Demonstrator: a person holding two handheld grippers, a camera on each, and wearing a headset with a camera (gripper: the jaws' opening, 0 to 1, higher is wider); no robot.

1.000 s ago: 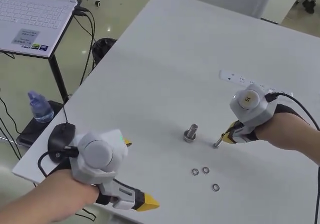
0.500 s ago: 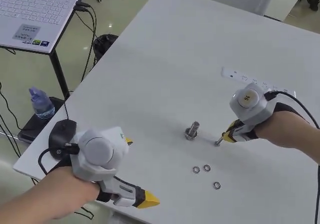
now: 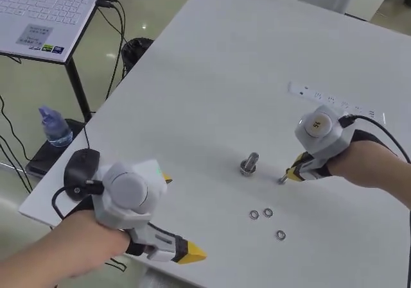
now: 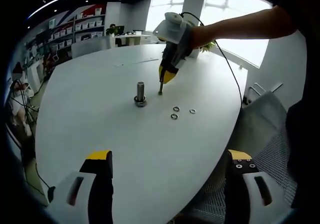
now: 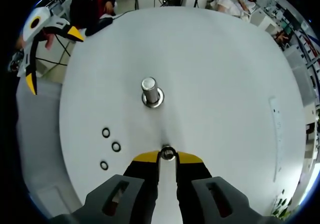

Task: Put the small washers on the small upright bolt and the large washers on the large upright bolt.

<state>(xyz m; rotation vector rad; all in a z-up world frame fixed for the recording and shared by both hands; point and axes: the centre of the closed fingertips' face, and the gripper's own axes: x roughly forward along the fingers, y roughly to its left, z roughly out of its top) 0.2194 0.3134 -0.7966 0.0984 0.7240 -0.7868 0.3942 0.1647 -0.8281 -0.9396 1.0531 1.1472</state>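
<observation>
Washer job: a second on and basically nothing has budged

Quick update from the bench (image 3: 225, 76). Comparing with a second ago, the only real difference is my head drifting, so the whole picture slid a bit. The parts themselves sit where they were.

My right hand-held gripper (image 5: 167, 157) is still pinched on the small bolt (image 4: 160, 88), holding it upright with its lower end on the bench. It stands just to the side of the large bolt (image 3: 249, 164), which is upright on its own. There's a ring shape at the top of the small bolt in the right gripper view. I can't tell if that's the bolt's end or a washer already on it.

My left hand-held gripper (image 4: 169, 156) hangs low near the bench edge with its jaws wide apart and nothing in them. It's well apart from everything.

The first washer (image 3: 254, 215) and second washer (image 3: 268, 212) lie flat just beside each other, and the third washer (image 3: 280, 235) is near them. All three are on the bare bench, close to the bolts on my side. They look the same size to me.

So, as I read it, no progress this second. My guess is the left one has to go and fetch a washer while the right keeps the small bolt steady.
</observation>
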